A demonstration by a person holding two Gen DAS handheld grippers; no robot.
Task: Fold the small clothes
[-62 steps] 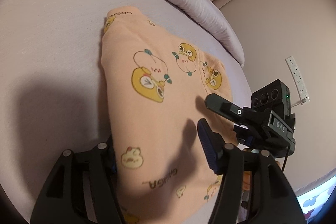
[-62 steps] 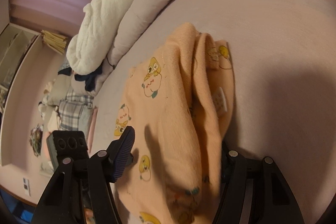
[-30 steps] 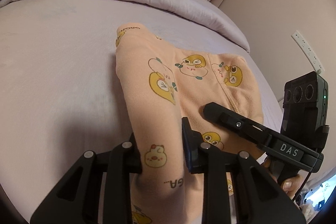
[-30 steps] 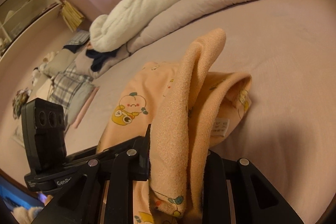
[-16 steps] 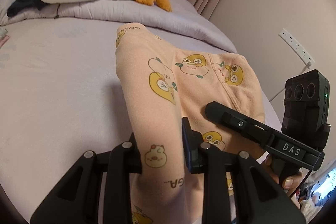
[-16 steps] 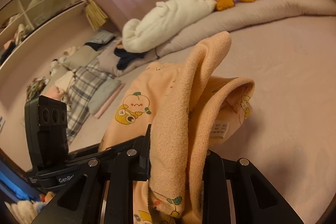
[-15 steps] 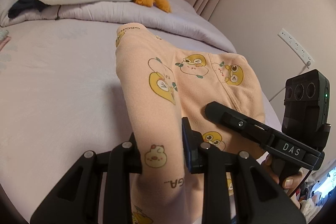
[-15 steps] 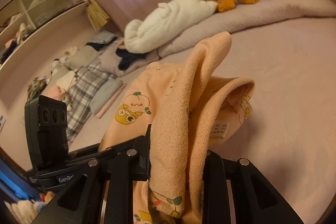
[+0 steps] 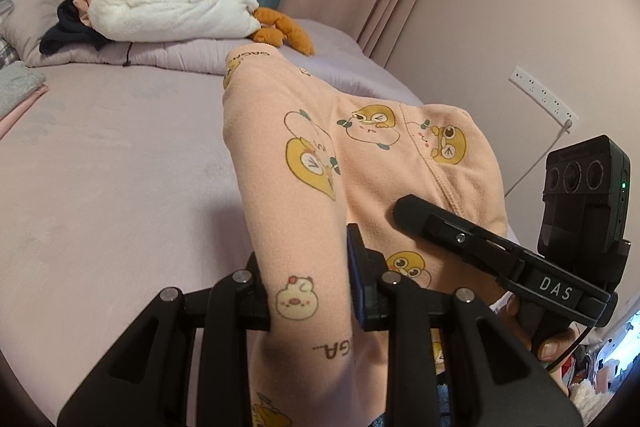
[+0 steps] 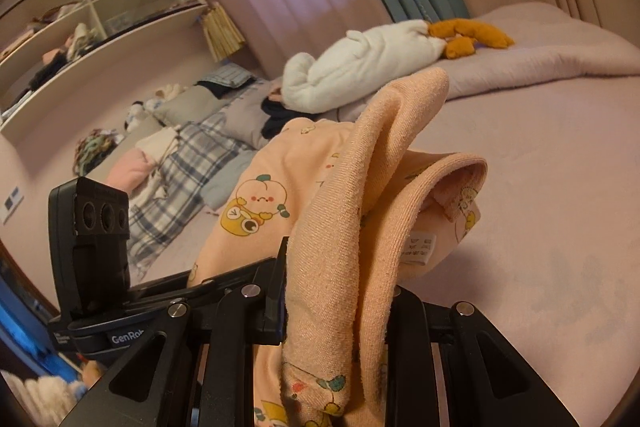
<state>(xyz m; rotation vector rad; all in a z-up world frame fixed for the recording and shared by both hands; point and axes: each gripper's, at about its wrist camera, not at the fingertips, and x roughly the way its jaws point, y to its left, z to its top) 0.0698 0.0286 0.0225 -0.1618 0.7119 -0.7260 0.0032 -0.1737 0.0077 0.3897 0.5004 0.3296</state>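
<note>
A small peach garment [image 9: 320,163] printed with yellow cartoon chicks is held up off the pink bed [image 9: 100,167]. My left gripper [image 9: 308,291] is shut on its near edge. My right gripper [image 10: 336,291] is shut on a bunched, ribbed fold of the same garment [image 10: 360,187], with a white care label hanging at the right. The garment hangs between both grippers. The right gripper also shows in the left wrist view [image 9: 500,259], to the right of the cloth. The left gripper shows in the right wrist view [image 10: 100,247], at the left.
A white plush blanket [image 9: 168,7] and an orange soft toy [image 9: 280,27] lie on the rolled duvet at the bed's head. Folded plaid clothes [image 10: 180,179] are stacked at the bed's left side. Shelves [image 10: 80,39] stand behind. A wall socket strip [image 9: 544,99] is on the right.
Both grippers closed on the garment, which lay flat on the bed, and have lifted it. The views have tilted up, showing more of the room.
</note>
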